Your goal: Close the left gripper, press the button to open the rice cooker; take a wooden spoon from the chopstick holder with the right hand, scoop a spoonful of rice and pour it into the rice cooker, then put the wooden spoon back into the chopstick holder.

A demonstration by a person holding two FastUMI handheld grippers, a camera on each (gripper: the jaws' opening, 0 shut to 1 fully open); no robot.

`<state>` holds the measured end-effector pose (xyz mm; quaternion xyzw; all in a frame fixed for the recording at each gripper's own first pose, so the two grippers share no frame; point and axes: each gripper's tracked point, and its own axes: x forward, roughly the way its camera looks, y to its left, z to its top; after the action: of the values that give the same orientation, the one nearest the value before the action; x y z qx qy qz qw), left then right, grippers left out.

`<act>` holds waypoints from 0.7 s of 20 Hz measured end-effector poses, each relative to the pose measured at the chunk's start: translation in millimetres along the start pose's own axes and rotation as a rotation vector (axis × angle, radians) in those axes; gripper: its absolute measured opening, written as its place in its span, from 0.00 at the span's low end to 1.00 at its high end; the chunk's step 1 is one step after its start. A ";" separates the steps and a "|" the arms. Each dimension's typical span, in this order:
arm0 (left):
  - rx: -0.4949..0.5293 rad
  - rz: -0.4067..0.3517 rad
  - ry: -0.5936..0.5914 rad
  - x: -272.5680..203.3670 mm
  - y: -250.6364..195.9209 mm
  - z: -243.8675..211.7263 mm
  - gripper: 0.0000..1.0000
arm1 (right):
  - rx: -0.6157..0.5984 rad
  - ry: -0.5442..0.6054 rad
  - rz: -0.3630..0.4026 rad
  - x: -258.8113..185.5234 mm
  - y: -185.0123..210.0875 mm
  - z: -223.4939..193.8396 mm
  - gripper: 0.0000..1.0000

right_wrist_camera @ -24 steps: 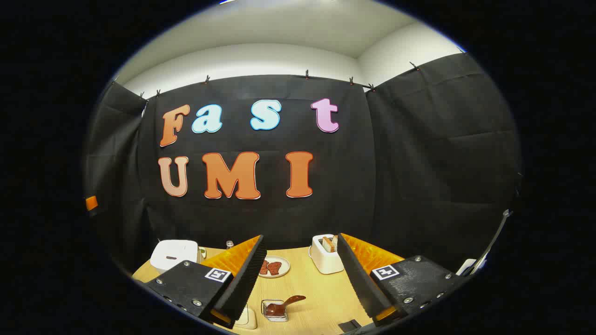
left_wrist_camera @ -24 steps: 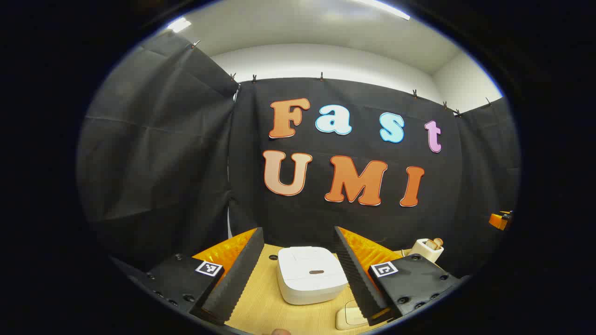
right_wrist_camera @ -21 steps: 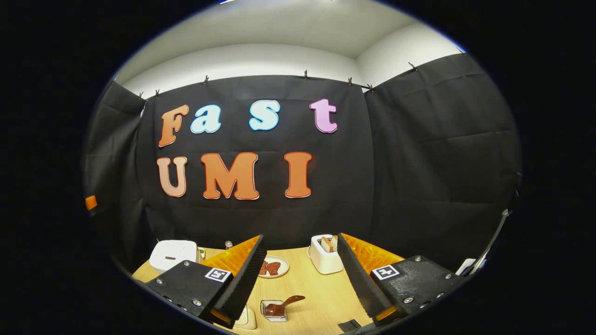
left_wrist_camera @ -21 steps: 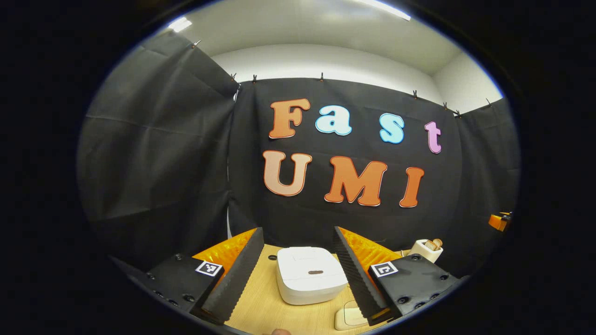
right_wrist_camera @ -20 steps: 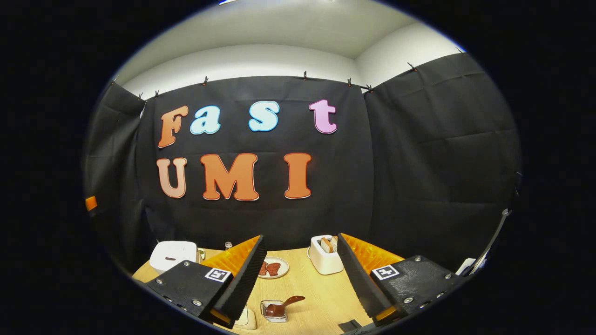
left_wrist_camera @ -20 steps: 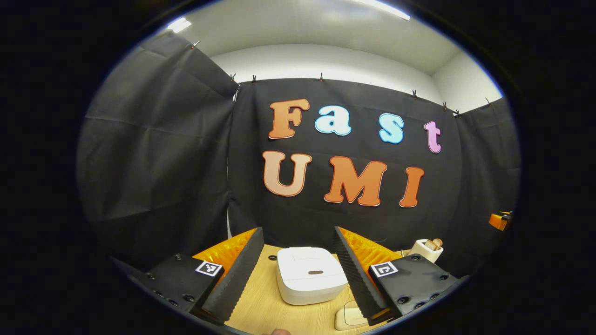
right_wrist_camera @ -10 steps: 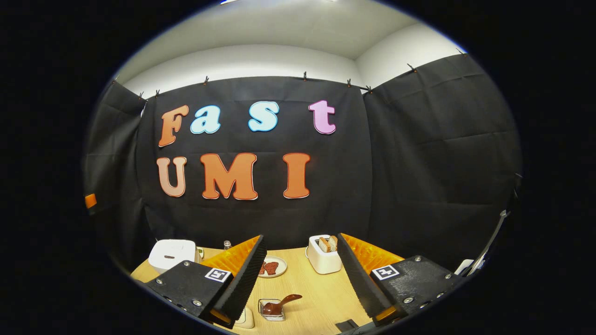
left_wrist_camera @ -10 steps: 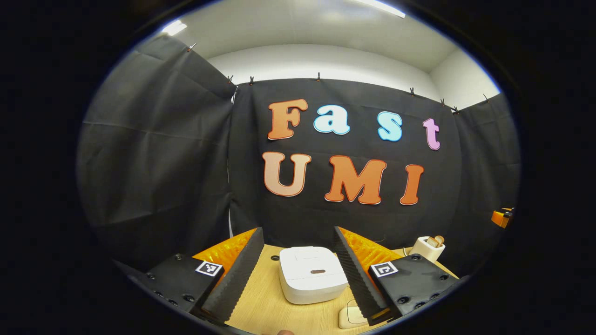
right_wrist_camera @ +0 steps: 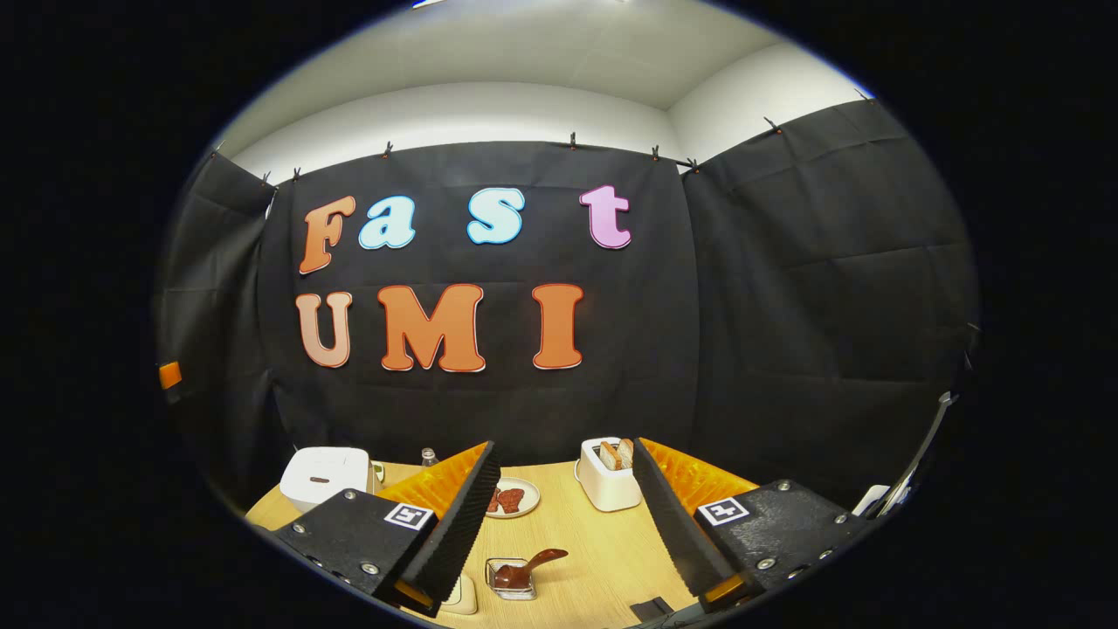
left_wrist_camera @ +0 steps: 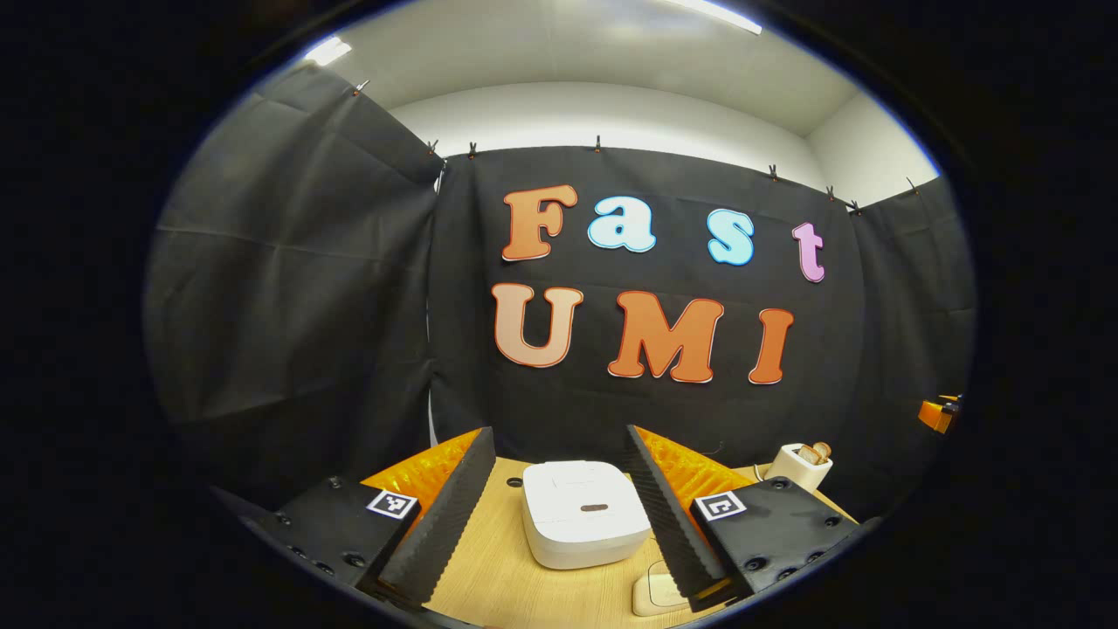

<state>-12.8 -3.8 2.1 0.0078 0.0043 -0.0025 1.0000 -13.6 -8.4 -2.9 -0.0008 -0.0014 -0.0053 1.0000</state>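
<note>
In the left gripper view, the left hand-held gripper (left_wrist_camera: 559, 515) hangs above the near edge of the table (left_wrist_camera: 498, 577) with its two fingers spread wide and nothing between them. One white rice cooker (left_wrist_camera: 583, 514) sits framed in the gap, lid down, its one dark button (left_wrist_camera: 594, 508) facing up; lining it up this way likely prepares the press, though the fingers are not yet brought together as the task asks. Far right stands one white toaster (left_wrist_camera: 799, 466) with bread in it, and one small pale flat thing (left_wrist_camera: 657, 594) lies near, partly behind the right finger

In the right gripper view, the right hand-held gripper (right_wrist_camera: 563, 524) is likewise wide open and empty, held back near the table's (right_wrist_camera: 603, 568) front, probably waiting its turn. The rice cooker (right_wrist_camera: 326, 476) is far left, well apart from it. Between the fingers lie one plate (right_wrist_camera: 511, 498) with two reddish pieces, the toaster (right_wrist_camera: 610, 472) with two slices, and one small clear dish (right_wrist_camera: 511, 578) with a brown spoon-like thing (right_wrist_camera: 533, 563) resting in it. I cannot make out a chopstick holder or rice
</note>
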 end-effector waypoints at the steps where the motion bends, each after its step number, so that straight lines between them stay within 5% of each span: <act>1: 0.000 0.003 0.004 -0.3 1.6 0.2 0.96 | 0.000 0.001 0.002 0.1 0.7 -0.5 0.95; 4: 0.006 0.019 0.002 -1.5 6.6 -0.5 0.85 | 0.000 0.007 0.012 -0.5 4.2 -2.0 0.95; 10: 0.005 -0.022 0.016 -1.2 -2.6 -8.4 0.00 | -0.007 0.015 0.020 -2.5 8.8 -2.5 0.95; 14: 0.007 -0.071 0.023 8.8 -11.8 -16.4 0.05 | -0.009 0.021 0.019 -2.8 10.9 -4.0 1.00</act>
<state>-4.2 -15.3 -14.5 0.0111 0.0163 -0.0380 0.9991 -16.2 2.5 -6.9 -0.0051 0.0092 0.0044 0.9999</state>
